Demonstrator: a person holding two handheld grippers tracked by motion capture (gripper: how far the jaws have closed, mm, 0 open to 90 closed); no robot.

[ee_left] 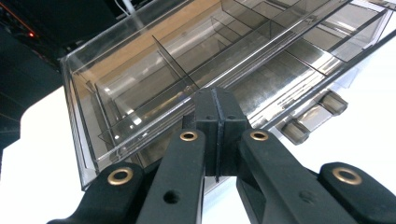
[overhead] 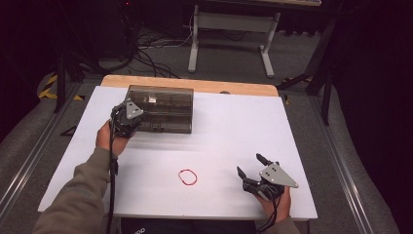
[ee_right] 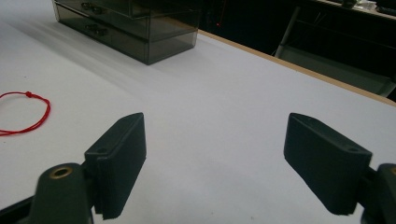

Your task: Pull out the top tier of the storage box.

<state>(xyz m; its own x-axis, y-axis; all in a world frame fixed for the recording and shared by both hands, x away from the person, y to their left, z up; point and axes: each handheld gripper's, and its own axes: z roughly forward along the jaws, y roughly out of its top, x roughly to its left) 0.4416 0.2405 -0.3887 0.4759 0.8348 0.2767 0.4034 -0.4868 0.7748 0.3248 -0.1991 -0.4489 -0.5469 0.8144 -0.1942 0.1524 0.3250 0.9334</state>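
- The left gripper (overhead: 127, 118) sits at the near-left corner of the smoked clear drawer box (overhead: 168, 105), which stands at the far left of the white table top (overhead: 234, 131).
- In the left gripper view its jaws are pressed together, pads meeting at the front rim of the box (ee_left: 187, 65); whether they pinch a thin drawer edge or merely rest against it cannot be told.
- Judgement: this hold looks meant to steady the box or work a drawer, since the jaws address the front face where the two small handles (ee_left: 310, 116) sit.
- The box interior shows dividers and bare compartments; no contents are visible.
- The right gripper (overhead: 251, 170) rests low at the near right of the table, jaws spread wide and holding nothing; the right gripper view confirms a clear gap between the pads (ee_right: 119, 158).
- The red cord loop (overhead: 187, 177) lies flat near the centre of the near edge, left of the right gripper and apart from it, well apart from the box.
- Judgement: the open right jaws, angled toward the loop, suit a pickup of the loop for placement in a drawer.
- Edges: the loop lies near the table's near edge; the box stands near the wooden far strip (overhead: 195, 84) with bare table on its right.
- Open room: the stretch between loop and box is unobstructed, giving a free path leftward and away.
- Risk, as judged: the thin, limp cord lies flush on the surface and may slip from the pads.
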